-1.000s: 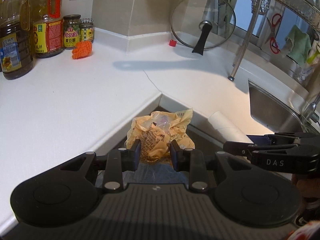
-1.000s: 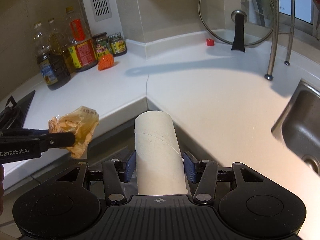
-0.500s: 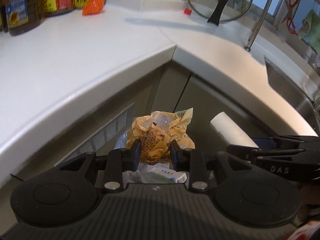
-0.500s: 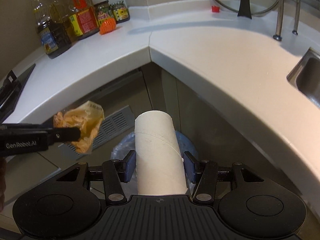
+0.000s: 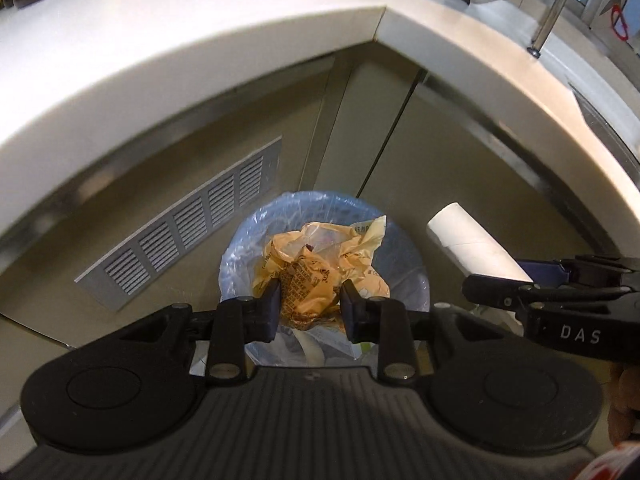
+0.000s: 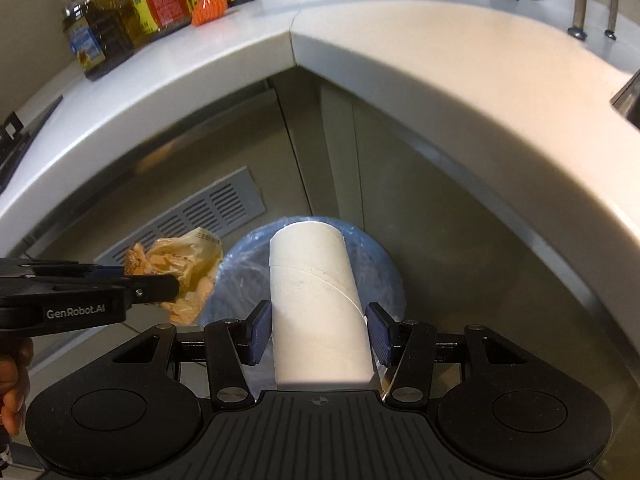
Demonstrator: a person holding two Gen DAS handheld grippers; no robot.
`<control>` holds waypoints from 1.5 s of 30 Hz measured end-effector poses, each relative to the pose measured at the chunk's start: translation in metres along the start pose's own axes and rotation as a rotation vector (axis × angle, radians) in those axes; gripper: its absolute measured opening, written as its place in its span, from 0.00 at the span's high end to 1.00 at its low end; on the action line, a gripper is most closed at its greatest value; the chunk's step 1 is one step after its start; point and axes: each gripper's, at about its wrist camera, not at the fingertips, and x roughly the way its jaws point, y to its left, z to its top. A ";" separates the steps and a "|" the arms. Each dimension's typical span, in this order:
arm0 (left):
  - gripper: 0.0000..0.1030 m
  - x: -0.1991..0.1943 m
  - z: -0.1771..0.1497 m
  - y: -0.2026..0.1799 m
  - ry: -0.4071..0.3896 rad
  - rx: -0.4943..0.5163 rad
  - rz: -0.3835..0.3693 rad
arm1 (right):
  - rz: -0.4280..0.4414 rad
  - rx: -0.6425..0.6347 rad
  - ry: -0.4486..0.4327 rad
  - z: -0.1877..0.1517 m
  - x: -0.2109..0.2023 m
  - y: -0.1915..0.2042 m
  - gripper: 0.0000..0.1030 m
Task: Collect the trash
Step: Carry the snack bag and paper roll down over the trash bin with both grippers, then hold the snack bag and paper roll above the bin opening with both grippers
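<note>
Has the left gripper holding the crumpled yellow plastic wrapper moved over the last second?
Yes. The left gripper with the wrapper has dropped below the white countertop edge, toward the blue-lined bin.

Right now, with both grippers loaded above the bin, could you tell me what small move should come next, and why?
Probably open the left gripper: its crumpled yellow wrapper hangs over the blue-lined bin, while the right gripper grips the cardboard tube.

My left tongs hold the crumpled yellow plastic wrapper over the round blue-lined trash bin below the tabletop. The white cardboard tube sits in my right tongs, beside it.
</note>
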 end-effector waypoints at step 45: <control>0.73 0.084 -0.008 0.014 0.061 -0.046 0.018 | -0.024 0.032 0.088 0.002 0.094 -0.010 0.51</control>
